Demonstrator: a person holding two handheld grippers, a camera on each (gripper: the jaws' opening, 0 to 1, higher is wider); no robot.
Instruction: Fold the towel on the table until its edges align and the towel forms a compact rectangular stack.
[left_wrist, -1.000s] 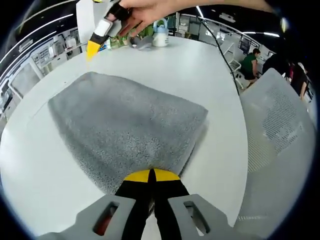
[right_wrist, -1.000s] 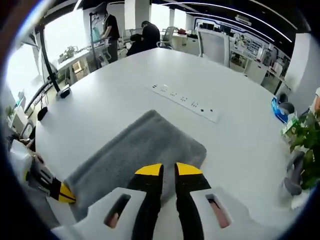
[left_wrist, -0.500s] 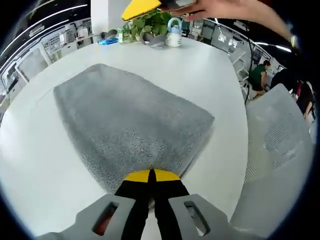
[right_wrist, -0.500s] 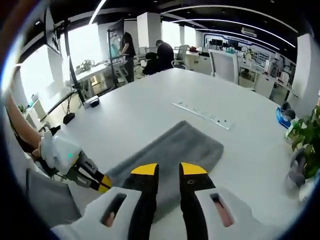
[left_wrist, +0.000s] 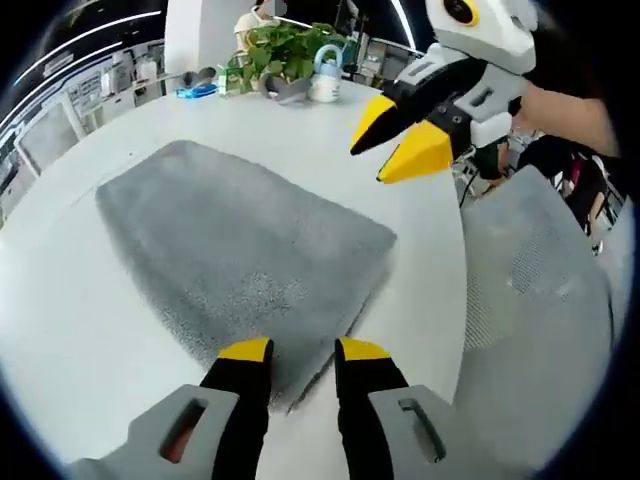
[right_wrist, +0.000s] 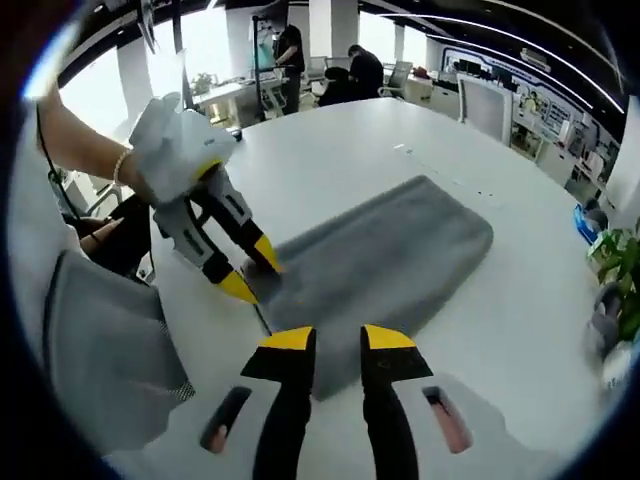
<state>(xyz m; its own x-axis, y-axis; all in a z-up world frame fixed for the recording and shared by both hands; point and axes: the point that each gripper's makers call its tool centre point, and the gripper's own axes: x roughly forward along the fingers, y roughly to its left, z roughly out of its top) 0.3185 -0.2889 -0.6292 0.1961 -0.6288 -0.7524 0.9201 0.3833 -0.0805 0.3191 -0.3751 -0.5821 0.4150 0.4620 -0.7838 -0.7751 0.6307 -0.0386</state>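
Note:
A grey towel (left_wrist: 240, 235) lies folded into a thick rectangle on the white table (left_wrist: 60, 330). My left gripper (left_wrist: 305, 350) stands open at the towel's near corner, one jaw on each side of it, holding nothing. In the right gripper view the towel (right_wrist: 400, 255) stretches away, and the left gripper (right_wrist: 252, 272), held by a hand, is open at the towel's corner. My right gripper (right_wrist: 338, 340) is open and hangs above the table just short of the towel's edge. In the left gripper view the right gripper (left_wrist: 390, 140) hovers over the towel's far right side.
A potted plant (left_wrist: 285, 45), a small jug (left_wrist: 325, 75) and a blue item (left_wrist: 195, 90) stand at the table's far edge. A grey mesh chair (left_wrist: 540, 290) sits beside the table, seen also as the chair (right_wrist: 100, 350). People work at desks (right_wrist: 330, 75) behind.
My left gripper, shut on the towel's corner before, has opened and let go. The right gripper has swung round toward the left one, above the towel's near end.

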